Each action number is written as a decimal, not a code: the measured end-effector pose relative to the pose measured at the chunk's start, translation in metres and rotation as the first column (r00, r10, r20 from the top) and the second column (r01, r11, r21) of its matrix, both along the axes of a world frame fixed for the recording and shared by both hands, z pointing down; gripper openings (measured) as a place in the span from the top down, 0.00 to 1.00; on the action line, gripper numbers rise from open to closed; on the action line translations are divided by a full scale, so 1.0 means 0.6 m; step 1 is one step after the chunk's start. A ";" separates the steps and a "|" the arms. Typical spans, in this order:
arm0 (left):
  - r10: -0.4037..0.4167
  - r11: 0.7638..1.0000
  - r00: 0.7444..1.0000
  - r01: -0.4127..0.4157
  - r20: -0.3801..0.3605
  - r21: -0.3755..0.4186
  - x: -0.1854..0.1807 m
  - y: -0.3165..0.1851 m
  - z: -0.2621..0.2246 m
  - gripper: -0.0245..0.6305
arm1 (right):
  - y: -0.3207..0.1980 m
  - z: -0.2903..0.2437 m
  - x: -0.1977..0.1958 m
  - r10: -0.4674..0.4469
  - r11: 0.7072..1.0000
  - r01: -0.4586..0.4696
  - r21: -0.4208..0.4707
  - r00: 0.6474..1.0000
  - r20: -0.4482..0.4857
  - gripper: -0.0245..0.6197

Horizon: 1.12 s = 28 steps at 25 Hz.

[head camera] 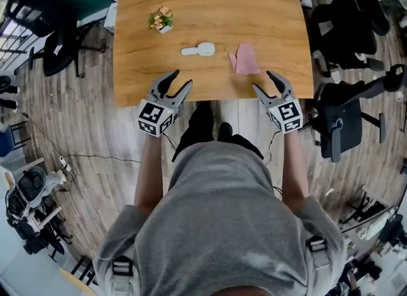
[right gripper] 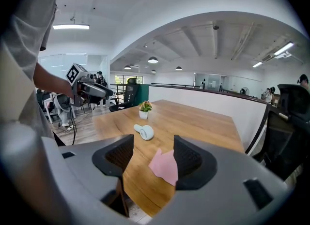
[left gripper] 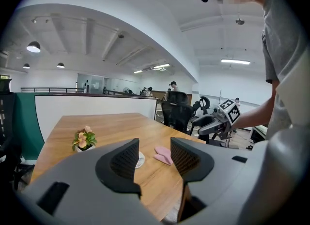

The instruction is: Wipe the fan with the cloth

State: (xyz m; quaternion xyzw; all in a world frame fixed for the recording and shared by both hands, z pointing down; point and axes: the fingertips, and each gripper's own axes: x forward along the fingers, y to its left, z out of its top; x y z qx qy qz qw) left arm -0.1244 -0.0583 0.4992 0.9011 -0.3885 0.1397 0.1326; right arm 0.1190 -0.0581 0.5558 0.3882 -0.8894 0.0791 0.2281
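A small white fan [head camera: 199, 49] lies flat on the wooden table [head camera: 210, 2], just left of a pink cloth [head camera: 244, 59]. My left gripper [head camera: 180, 78] hovers at the table's near edge, open and empty, short of the fan. My right gripper [head camera: 264, 80] is open too, near the front edge and just short of the cloth. In the left gripper view, the open gripper [left gripper: 155, 154] frames the cloth [left gripper: 163, 154] and the fan's rim [left gripper: 140, 159]. The right gripper view shows the open gripper [right gripper: 153, 154] in front of the cloth [right gripper: 164, 167], with the fan [right gripper: 144, 131] beyond.
A small potted plant [head camera: 161, 20] stands on the table behind and left of the fan. Black office chairs stand to the right [head camera: 343, 113] and left [head camera: 57, 40] of the table. I stand at the table's near edge.
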 end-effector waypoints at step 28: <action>0.318 0.947 0.923 -0.298 0.217 -0.122 -0.019 -0.176 0.181 0.62 | -0.106 0.069 -0.052 0.168 0.981 -0.171 -0.094 0.985 -0.037 0.55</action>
